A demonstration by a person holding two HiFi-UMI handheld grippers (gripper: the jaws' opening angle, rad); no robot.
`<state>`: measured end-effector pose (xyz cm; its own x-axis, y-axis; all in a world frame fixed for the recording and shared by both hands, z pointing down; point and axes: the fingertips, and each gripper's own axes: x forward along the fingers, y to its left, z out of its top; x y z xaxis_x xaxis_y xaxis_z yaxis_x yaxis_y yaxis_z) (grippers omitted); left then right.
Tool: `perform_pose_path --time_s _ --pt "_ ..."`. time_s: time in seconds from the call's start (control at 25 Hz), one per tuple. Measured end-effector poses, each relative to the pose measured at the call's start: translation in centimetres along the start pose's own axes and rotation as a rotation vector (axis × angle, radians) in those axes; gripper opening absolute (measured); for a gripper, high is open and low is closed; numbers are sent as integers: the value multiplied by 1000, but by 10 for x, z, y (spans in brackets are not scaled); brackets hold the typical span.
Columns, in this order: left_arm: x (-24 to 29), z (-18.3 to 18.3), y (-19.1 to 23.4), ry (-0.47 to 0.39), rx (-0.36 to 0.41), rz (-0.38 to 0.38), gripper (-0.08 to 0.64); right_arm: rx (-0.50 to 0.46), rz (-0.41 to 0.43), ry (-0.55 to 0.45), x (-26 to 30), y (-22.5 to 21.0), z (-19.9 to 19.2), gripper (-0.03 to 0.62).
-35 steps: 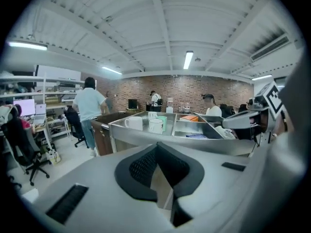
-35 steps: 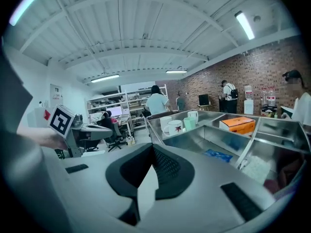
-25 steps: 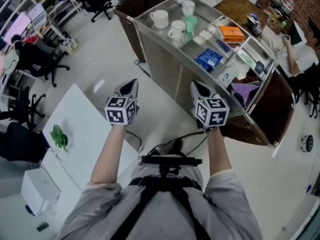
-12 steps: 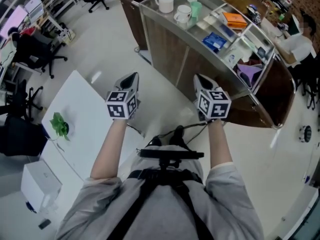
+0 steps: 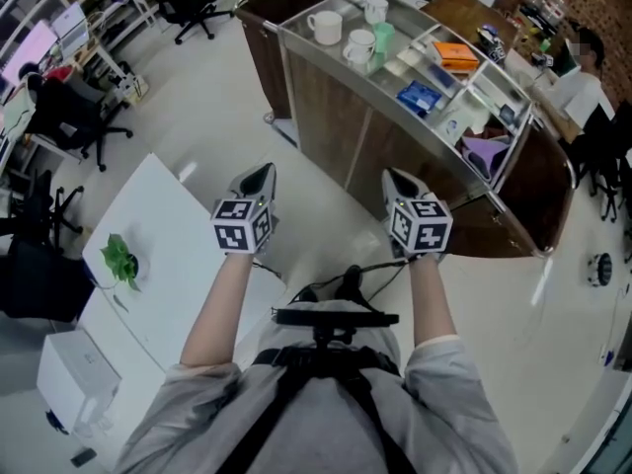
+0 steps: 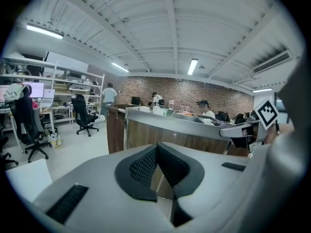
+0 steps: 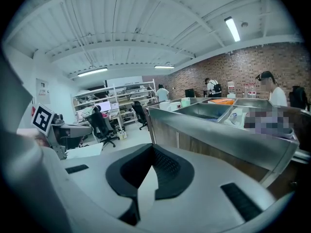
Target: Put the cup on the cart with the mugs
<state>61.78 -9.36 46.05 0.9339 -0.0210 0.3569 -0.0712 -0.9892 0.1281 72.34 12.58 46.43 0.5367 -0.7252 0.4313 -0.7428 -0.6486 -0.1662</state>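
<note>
A light green cup (image 5: 383,39) stands on the steel cart (image 5: 316,107) beside three white mugs (image 5: 324,26), at the cart's far left end. My left gripper (image 5: 261,173) and right gripper (image 5: 395,178) hover side by side over the floor, short of the cart's wooden side. Both point toward the cart. In the left gripper view the left gripper (image 6: 156,147) has its pads together with nothing between them, and the cart (image 6: 165,125) lies ahead. The right gripper (image 7: 153,149) is likewise shut and empty. Past it I see the green cup (image 7: 185,102) on the cart (image 7: 218,130).
The cart also carries an orange box (image 5: 457,57), a blue packet (image 5: 419,97) and a purple item (image 5: 484,151). A white table (image 5: 158,255) with a green sprig (image 5: 118,260) stands at my left. Office chairs (image 5: 79,121) are far left; a person (image 5: 583,77) sits at the far right.
Both grippers have drawn back slightly from the cart's side and stay shut and empty. The green cup and mugs stand where they were.
</note>
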Motion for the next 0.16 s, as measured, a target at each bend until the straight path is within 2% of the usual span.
perform_pose_path --time_s 0.16 --pt "-20 -8 -5 10 -6 -11 2 4 4 23 -15 16 -12 6"
